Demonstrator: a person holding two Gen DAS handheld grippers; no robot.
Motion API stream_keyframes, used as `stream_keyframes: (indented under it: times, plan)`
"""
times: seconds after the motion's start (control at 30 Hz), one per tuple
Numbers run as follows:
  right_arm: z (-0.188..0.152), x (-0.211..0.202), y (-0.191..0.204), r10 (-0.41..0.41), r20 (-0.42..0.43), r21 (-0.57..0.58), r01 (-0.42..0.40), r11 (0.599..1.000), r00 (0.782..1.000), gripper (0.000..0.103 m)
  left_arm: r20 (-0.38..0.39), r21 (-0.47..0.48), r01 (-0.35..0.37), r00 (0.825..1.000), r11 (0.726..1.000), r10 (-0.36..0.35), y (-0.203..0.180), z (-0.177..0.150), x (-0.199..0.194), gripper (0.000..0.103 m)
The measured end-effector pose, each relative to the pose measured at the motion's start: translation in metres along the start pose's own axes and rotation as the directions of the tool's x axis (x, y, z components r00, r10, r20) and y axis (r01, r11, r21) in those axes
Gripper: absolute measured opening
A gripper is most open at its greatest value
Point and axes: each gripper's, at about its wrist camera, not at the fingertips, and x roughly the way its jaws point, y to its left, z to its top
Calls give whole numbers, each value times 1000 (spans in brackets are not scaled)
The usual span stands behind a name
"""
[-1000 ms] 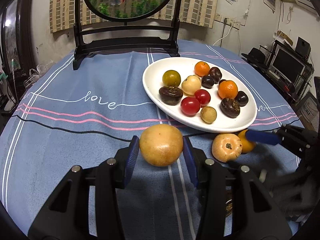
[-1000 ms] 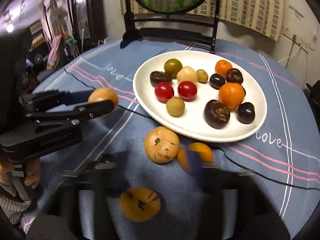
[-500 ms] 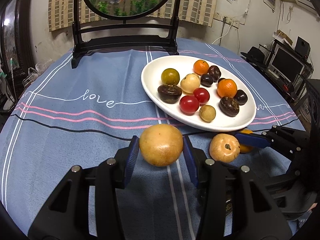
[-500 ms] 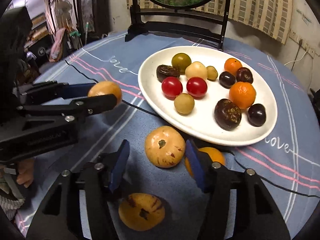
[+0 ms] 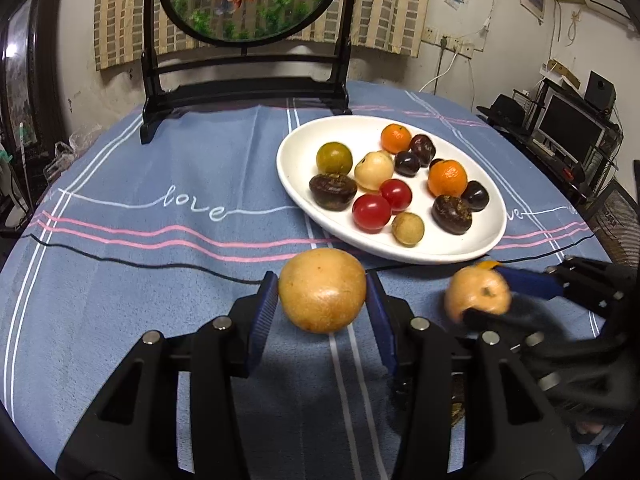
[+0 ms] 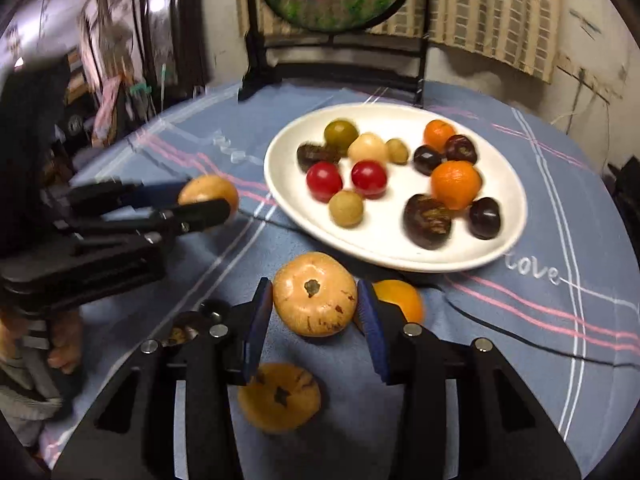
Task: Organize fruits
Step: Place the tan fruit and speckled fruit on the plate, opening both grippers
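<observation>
Tablecloth point(image 5: 160, 280) is blue with white and pink stripes plus a white "love" script. White plate point(image 5: 304, 136), two red tomatoes point(image 5: 371, 212) mid-plate, orange mandarins at 12 and 3 o'clock, dark purple plums. Both held fruits are tan-yellow; gripper pads blue.

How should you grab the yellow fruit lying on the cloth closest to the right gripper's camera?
Grip the yellow fruit across its round middle, coming down from above. Its dark stem scar faces up, so the smooth sides are free for the pads. The right gripper is closing around another fruit.
</observation>
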Motion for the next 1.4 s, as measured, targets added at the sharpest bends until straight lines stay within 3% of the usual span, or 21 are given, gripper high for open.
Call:
stream_keyframes:
  times: [0.2, 0.3, 0.47, 0.63, 0.87, 1.2, 1.3, 1.33, 1.4]
  plan:
    - [-4, -46, -33, 0, 117, 134, -16, 991, 993, 44, 48, 23, -19, 999, 1000, 17, -12, 4, -8, 45]
    - [5, -66, -49, -13, 174, 186, -20, 982, 985, 44, 76, 47, -38, 997, 998, 35, -26, 21, -11, 45]
    - [53, -82, -71, -66, 226, 209, 18, 978, 972, 44, 119, 103, -69, 991, 992, 57, -53, 55, -4, 45]
    - [85, -68, -89, -60, 258, 266, -11, 964, 964, 44, 136, 101, -66, 989, 993, 52, -67, 70, 14, 46]
    - [90, -7, -99, -57, 160, 269, 12, 963, 985, 44, 87, 107, -77, 994, 991, 68, -66, 73, 53, 46]
    - [90, 30, -103, -71, 80, 232, 51, 971, 994, 45, 11, 88, -24, 1000, 996, 23, -57, 80, 80, 47]
    - [89, 37, -105, -62, 61, 235, 46, 971, 996, 45, 43, 102, -48, 998, 994, 44, -59, 81, 77, 65]
    - [88, 37, -105, -58, 62, 236, 42, 971, 996, 46, 57, 109, -57, 997, 992, 51, -61, 81, 75, 68]
    - [88, 35, -106, -61, 67, 241, 43, 970, 996, 66, 69, 124, -59, 996, 990, 51, -64, 81, 72, 69]
